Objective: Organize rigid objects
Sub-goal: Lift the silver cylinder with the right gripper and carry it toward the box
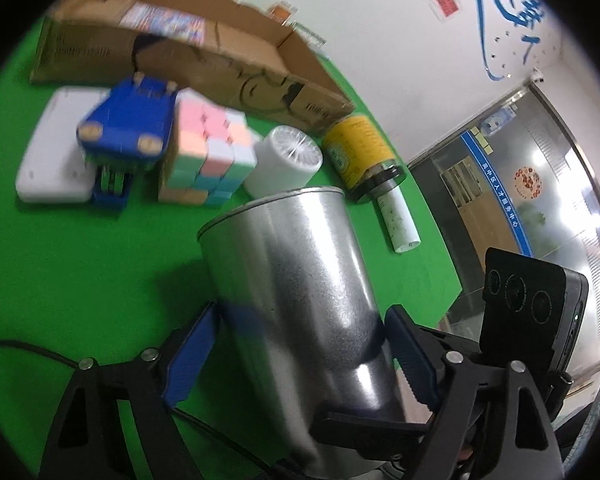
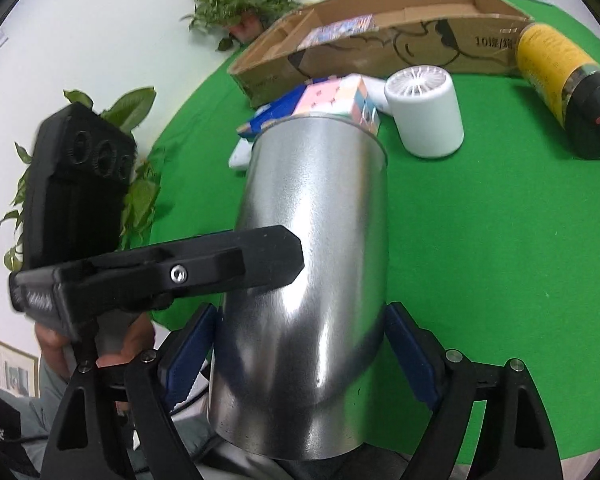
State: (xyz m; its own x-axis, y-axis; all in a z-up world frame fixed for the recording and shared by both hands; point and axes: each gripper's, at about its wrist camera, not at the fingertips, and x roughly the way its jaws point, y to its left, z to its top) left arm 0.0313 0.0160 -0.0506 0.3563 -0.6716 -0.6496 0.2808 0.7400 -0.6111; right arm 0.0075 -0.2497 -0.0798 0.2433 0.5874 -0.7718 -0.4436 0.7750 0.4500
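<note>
A plain silver metal can (image 1: 296, 276) leans tilted over the near edge of the green table (image 1: 80, 264). My left gripper (image 1: 302, 312) is shut on the can's lower half, with a blue pad (image 1: 188, 356) against each side. In the right wrist view the same can (image 2: 316, 208) sits between the pads of my right gripper (image 2: 302, 316), which is also shut on it. The left gripper's black finger (image 2: 228, 264) crosses the can's front there. In the left wrist view, one of the right gripper's black fingers (image 1: 364, 428) lies across the can's base.
Behind the can lie a pastel puzzle cube (image 1: 208, 156), a blue toy car (image 1: 128, 120) on a white case (image 1: 48, 160), a white ribbed cylinder (image 1: 284, 160), a yellow jar (image 1: 360, 152) and a white tube (image 1: 400, 220). A long cardboard box (image 1: 204, 56) runs along the back. Potted plants (image 2: 240, 4) stand beyond the table.
</note>
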